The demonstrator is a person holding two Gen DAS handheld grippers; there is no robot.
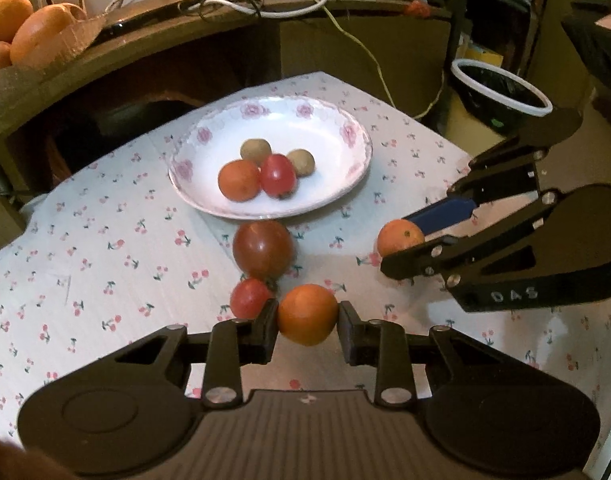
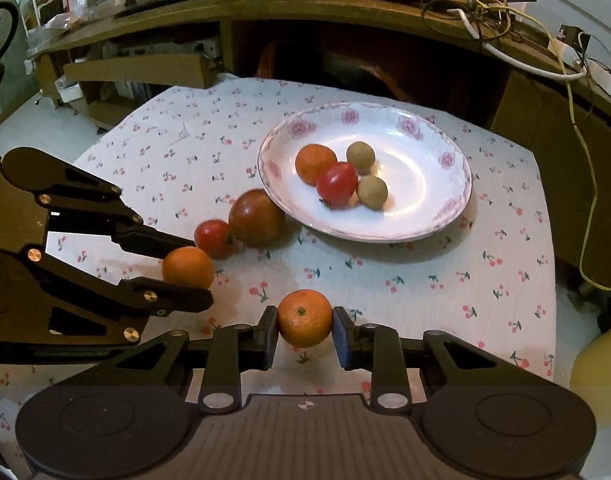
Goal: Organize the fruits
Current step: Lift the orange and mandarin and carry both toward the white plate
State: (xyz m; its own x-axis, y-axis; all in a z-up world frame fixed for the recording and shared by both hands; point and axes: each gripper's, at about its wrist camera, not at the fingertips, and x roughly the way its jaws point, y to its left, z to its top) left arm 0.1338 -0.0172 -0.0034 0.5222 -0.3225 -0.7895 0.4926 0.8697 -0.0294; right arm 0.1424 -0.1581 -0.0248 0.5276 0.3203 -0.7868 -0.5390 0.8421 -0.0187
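Note:
A white floral plate [image 1: 337, 128] [image 2: 433, 216] holds an orange, a red tomato and two brown fruits. My left gripper [image 1: 307, 326] is shut on an orange [image 1: 307, 314], low over the cloth; it also shows in the right wrist view [image 2: 187, 266]. My right gripper [image 2: 304, 330] is shut on a second orange [image 2: 304, 318], seen in the left wrist view [image 1: 399, 236] too. A dark red tomato [image 1: 263, 248] [image 2: 256, 216] and a small red tomato [image 1: 249, 298] [image 2: 213, 238] lie on the cloth in front of the plate.
The table [image 1: 105, 220] has a cherry-print cloth. A wooden shelf [image 1: 165, 36] behind carries cables and a basket of oranges [image 1: 29, 28]. A black bin with a white rim [image 1: 501, 88] stands right of the table. Cardboard boxes [image 2: 137, 72] sit at the far left.

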